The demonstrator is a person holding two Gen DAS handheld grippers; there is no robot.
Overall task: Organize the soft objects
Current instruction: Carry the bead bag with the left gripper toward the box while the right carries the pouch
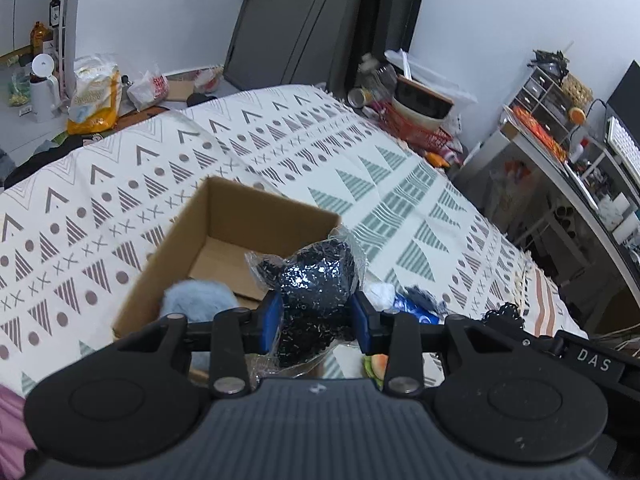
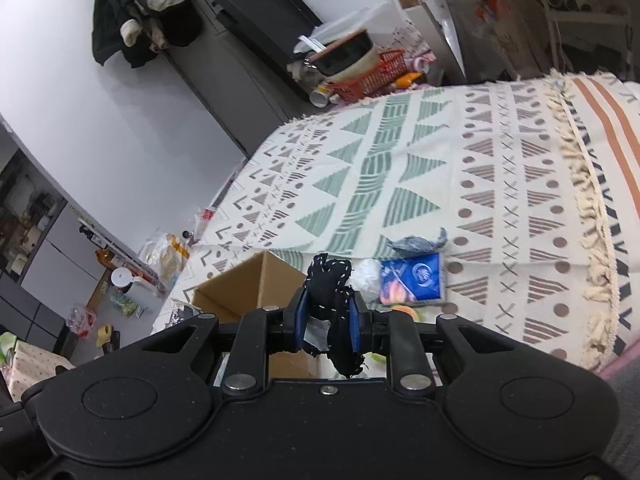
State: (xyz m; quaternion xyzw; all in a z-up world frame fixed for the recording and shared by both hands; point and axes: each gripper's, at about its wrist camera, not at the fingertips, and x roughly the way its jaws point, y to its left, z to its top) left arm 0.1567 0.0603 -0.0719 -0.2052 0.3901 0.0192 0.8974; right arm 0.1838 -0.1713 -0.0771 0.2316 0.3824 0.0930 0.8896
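An open cardboard box (image 1: 224,240) sits on the patterned bedspread (image 1: 120,184), with a pale blue fluffy ball (image 1: 196,300) inside it. My left gripper (image 1: 316,316) is shut on a dark sparkly bundle in clear plastic wrap (image 1: 316,280), held over the box's near right corner. In the right wrist view my right gripper (image 2: 326,320) is shut on a black stitched cloth (image 2: 330,280), just right of the box (image 2: 248,284). Beyond it on the bedspread lie a blue packet (image 2: 416,278), a white wad (image 2: 368,274) and a grey-blue fabric piece (image 2: 416,243).
A red basket with bowls (image 1: 420,120) stands at the bed's far edge. A desk with shelves and clutter (image 1: 568,152) runs along the right. Bags and bottles (image 1: 92,92) crowd the floor at the far left. A fringed blanket edge (image 2: 580,184) crosses the bed.
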